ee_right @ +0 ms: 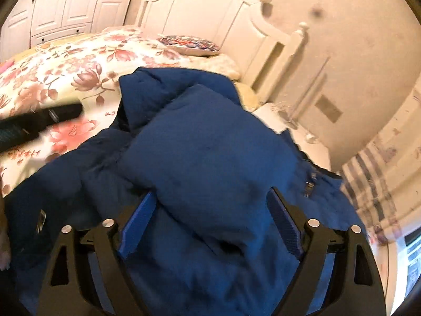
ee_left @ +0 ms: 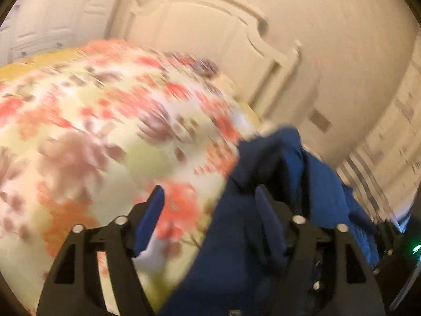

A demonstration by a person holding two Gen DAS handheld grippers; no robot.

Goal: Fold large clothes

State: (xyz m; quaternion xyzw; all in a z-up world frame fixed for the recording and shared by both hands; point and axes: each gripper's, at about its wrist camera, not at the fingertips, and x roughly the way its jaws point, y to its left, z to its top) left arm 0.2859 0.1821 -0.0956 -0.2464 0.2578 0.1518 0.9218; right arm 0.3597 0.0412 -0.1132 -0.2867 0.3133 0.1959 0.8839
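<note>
A dark blue padded jacket [ee_right: 205,152] lies bunched on a floral bedspread [ee_right: 65,60]. My right gripper [ee_right: 210,202] is open, its blue pads on either side of a puffy fold of the jacket. My left gripper [ee_left: 210,197] is open over the bedspread [ee_left: 92,131], with the jacket [ee_left: 276,163] bunched around its right finger; this view is blurred. The left gripper's black body [ee_right: 39,121] shows at the left edge of the right wrist view.
A patterned pillow [ee_right: 189,43] lies by the cream headboard [ee_right: 210,15]. White wardrobe doors [ee_right: 60,2] stand at the back left. A white nightstand [ee_right: 302,137] and a striped curtain [ee_right: 373,179] are on the right.
</note>
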